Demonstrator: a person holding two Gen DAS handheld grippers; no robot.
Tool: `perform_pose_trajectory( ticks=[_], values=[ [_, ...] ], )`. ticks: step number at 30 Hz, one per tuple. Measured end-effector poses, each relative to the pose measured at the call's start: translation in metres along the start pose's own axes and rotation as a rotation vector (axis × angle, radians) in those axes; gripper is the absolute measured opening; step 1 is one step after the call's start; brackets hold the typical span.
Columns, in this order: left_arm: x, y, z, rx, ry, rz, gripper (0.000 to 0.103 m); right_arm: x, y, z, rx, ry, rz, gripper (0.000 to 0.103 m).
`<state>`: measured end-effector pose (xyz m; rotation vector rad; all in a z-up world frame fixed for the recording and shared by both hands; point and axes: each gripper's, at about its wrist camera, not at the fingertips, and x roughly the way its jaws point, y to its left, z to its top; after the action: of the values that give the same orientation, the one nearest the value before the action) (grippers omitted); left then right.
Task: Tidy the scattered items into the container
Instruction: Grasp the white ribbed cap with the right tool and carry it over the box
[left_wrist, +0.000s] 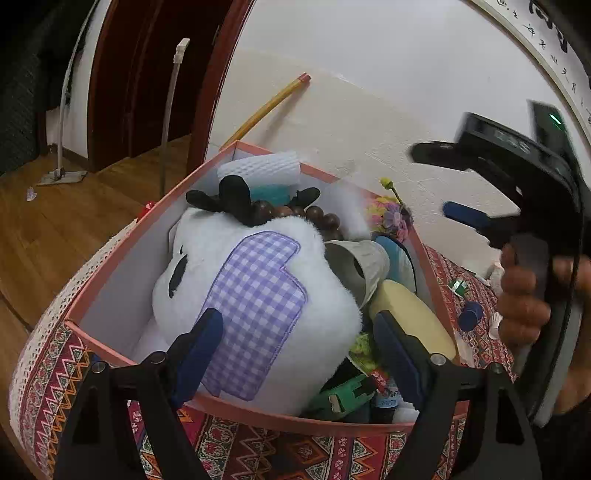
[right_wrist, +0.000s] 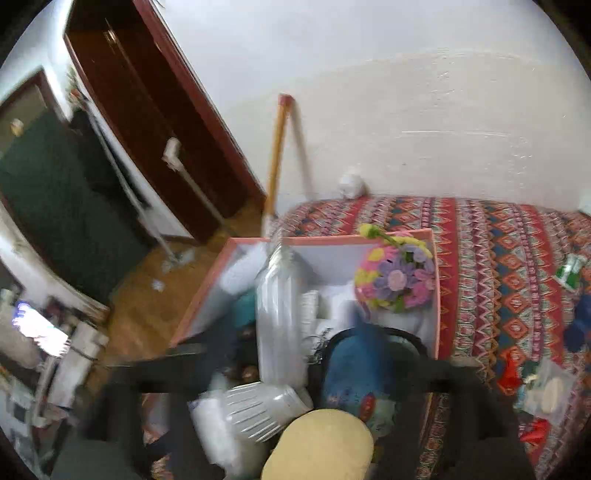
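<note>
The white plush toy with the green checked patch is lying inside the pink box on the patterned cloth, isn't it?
Almost: the patch on the white plush toy is purple checked, not green, as the left wrist view shows. The toy does lie inside the pink box on the patterned cloth.

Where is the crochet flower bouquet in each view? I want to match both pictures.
Left wrist: bouquet at the box's far right corner, right of centre.
Right wrist: bouquet against the box's right wall, centre right.
Shared landmark: yellow stick leaning on the wall behind the box.

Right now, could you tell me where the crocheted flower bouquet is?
The crocheted flower bouquet sits in the pink box's far right corner in the right wrist view, beside the patterned tablecloth.
</note>
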<state>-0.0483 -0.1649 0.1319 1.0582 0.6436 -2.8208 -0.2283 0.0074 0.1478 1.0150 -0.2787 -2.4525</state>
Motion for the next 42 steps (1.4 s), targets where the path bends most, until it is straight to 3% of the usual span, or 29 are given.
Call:
perform_pose_trajectory(
  ticks=[2,5,10,16,22,26,30,34,36,37,38,40,42],
  values=[
    [0.000,0.001,0.001,-0.001,-0.003,-0.001,0.083,-0.016,-0.015,-0.014,0.033,-0.054,0.017,0.085],
    [0.002,-0.001,0.000,0.002,-0.001,-0.003,0.083,-0.036,-0.064,-0.037,0.119,-0.022,0.005,0.085],
    [0.003,-0.009,-0.003,0.020,-0.012,0.006,0.083,-0.081,-0.175,-0.068,0.285,-0.007,-0.123,0.085],
    [0.004,-0.022,-0.008,0.065,-0.044,0.044,0.083,-0.153,-0.332,-0.095,0.562,-0.070,-0.319,0.086],
    [0.006,-0.029,-0.011,0.103,-0.086,0.096,0.084,-0.201,-0.433,-0.105,0.700,-0.140,-0.487,0.086],
    [0.011,-0.036,-0.016,0.140,-0.109,0.151,0.087,-0.208,-0.496,-0.096,0.798,-0.156,-0.517,0.086],
    [0.015,-0.041,-0.020,0.177,-0.129,0.193,0.090,-0.187,-0.529,-0.079,0.840,-0.146,-0.505,0.089],
    [0.021,-0.042,-0.021,0.203,-0.140,0.234,0.093,-0.137,-0.535,-0.053,0.836,-0.126,-0.364,0.099],
    [0.022,-0.043,-0.021,0.203,-0.141,0.237,0.093,-0.103,-0.530,-0.041,0.797,-0.061,-0.338,0.102],
    [0.022,-0.042,-0.021,0.201,-0.140,0.235,0.093,-0.088,-0.528,-0.038,0.763,-0.015,-0.378,0.071],
    [0.022,-0.042,-0.020,0.197,-0.138,0.232,0.093,-0.071,-0.525,-0.036,0.726,0.059,-0.422,0.054],
    [0.019,-0.039,-0.019,0.179,-0.132,0.214,0.094,-0.070,-0.507,-0.031,0.671,0.051,-0.481,0.053],
    [0.015,-0.033,-0.016,0.147,-0.127,0.189,0.093,-0.075,-0.467,-0.016,0.567,0.033,-0.469,0.052]
  ],
)
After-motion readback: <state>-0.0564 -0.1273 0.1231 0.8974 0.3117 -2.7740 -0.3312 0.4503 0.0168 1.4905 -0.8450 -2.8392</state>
